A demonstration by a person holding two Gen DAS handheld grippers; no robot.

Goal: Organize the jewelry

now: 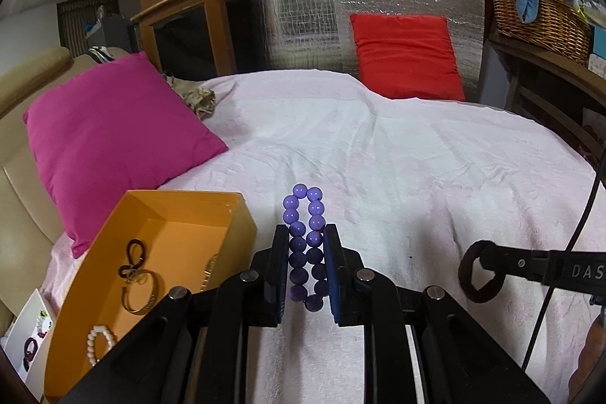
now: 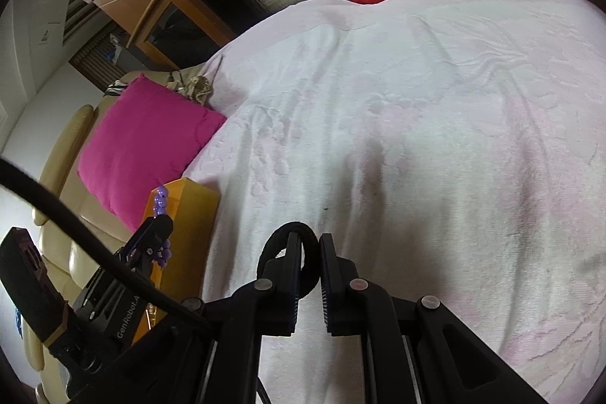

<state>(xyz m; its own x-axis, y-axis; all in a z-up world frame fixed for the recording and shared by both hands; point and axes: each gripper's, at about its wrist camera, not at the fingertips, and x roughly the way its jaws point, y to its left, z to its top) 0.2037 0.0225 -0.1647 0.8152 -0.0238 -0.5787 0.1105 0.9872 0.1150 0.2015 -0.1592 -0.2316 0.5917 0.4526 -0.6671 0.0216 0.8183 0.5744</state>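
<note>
- The left gripper (image 1: 306, 271) has its fingers pinching a purple bead bracelet (image 1: 305, 233), squeezed into a long loop that sticks up past the fingertips at the lower middle of the left wrist view.
- The right gripper (image 2: 311, 275) has its fingers pressed together on a black hair tie (image 2: 282, 243); part of the ring hangs out to the left of the fingers.
- Both pieces hang over the white bed cover (image 1: 416, 158), not yet above the orange box (image 1: 181, 233) at the lower left.
- The box already holds a gold bangle (image 1: 138, 298), a white bead bracelet (image 1: 99, 343) and a dark tie (image 1: 136, 252), so aim for its bare upper part.
- Probably best to carry the beads over the near wall and lower them before spreading the fingers, since round beads may roll or bounce.
- Bring the two grippers in one at a time, to avoid crowding the box.
</note>
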